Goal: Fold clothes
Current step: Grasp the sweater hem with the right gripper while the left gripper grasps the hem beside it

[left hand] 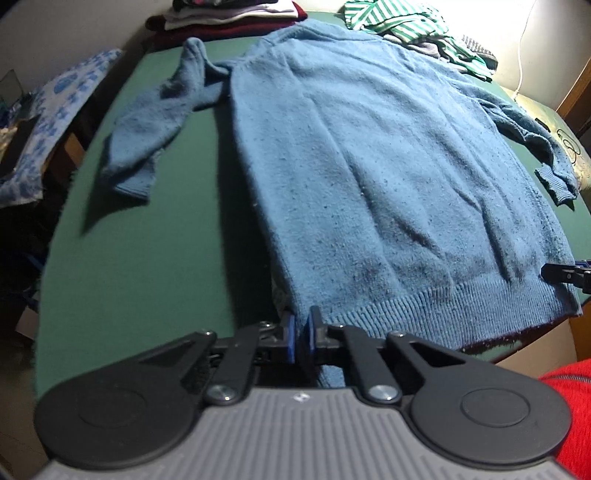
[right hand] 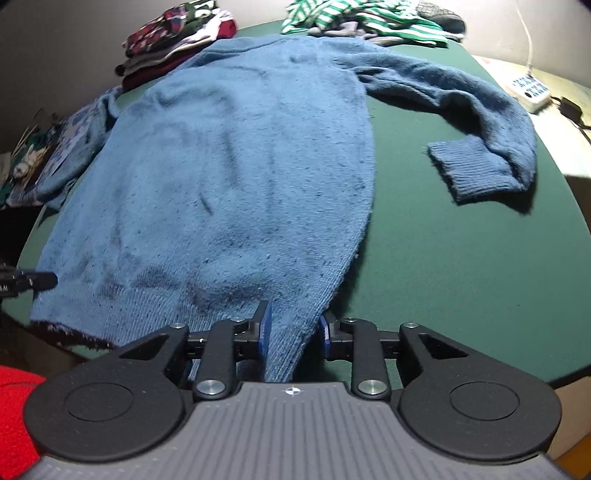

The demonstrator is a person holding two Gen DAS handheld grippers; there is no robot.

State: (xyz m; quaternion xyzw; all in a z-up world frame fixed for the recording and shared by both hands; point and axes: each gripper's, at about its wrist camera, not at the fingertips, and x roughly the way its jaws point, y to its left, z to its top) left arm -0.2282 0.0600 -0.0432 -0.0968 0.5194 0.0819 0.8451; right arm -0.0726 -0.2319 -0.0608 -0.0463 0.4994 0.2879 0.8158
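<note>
A blue knit sweater (left hand: pixel 369 155) lies flat on the green tabletop (left hand: pixel 155 258) ahead of both grippers, left gripper (left hand: pixel 302 334) jaws clenched on its hem corner, right gripper (right hand: pixel 293 332) jaws parted around the other corner, which could slip free.

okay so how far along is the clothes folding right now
Done: a folded stack sits at the table's far edge. In hand: the blue sweater lies spread flat, sleeves out; the left gripper is pinched on its hem corner, while the right gripper straddles the other corner with its jaws apart. Left: no fold in the sweater yet, and the striped heap waits.
</note>
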